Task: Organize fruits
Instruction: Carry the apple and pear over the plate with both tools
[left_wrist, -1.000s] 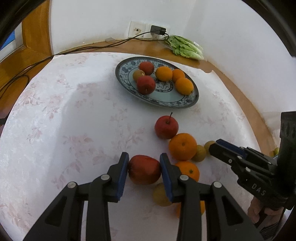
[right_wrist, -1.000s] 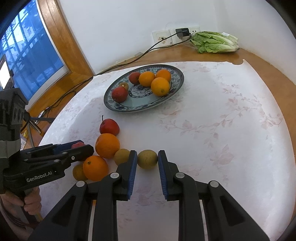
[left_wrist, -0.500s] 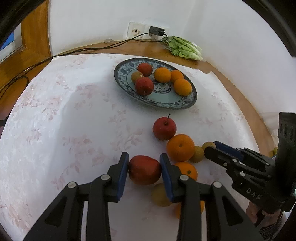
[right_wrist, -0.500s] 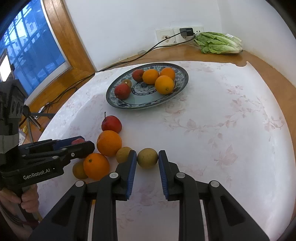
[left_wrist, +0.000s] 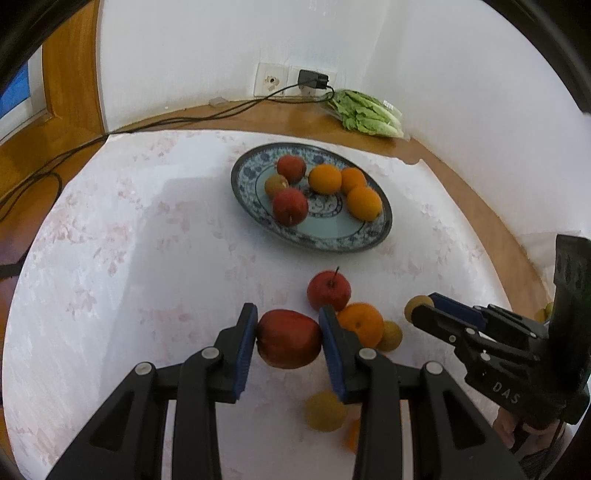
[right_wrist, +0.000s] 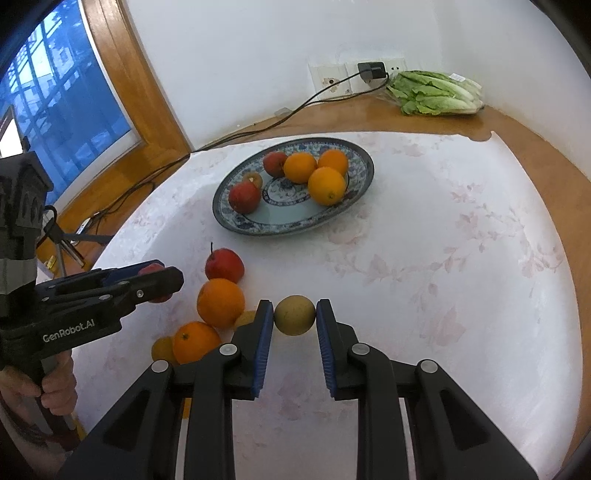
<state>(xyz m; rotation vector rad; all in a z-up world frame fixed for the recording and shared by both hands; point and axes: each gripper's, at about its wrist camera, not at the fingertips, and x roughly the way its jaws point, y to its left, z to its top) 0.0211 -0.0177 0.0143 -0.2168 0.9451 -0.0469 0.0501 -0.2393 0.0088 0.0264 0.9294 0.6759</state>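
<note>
My left gripper (left_wrist: 289, 338) is shut on a red apple (left_wrist: 289, 339) and holds it above the tablecloth. My right gripper (right_wrist: 294, 322) is shut on a small yellow-green round fruit (right_wrist: 294, 315), also lifted. A blue-patterned plate (left_wrist: 380, 232) (right_wrist: 364, 164) ahead holds two red apples, a small brown fruit and three oranges. On the cloth lie another red apple (left_wrist: 328, 290) (right_wrist: 224, 264), oranges (left_wrist: 360, 325) (right_wrist: 220, 302) and small yellow-green fruits (left_wrist: 325, 410). The right gripper shows in the left view (left_wrist: 424, 312); the left gripper shows in the right view (right_wrist: 162, 275).
The round table has a white floral cloth (right_wrist: 443, 258) and a bare wooden rim (left_wrist: 461, 177). A bag of lettuce (right_wrist: 436, 94) lies at the back by a wall socket with a charger (right_wrist: 371, 68); its cable runs left. A window (right_wrist: 55, 92) is at the left.
Both grippers have risen with their fruits and tilted toward the plate; the loose fruits on the cloth now sit lower in both views.
</note>
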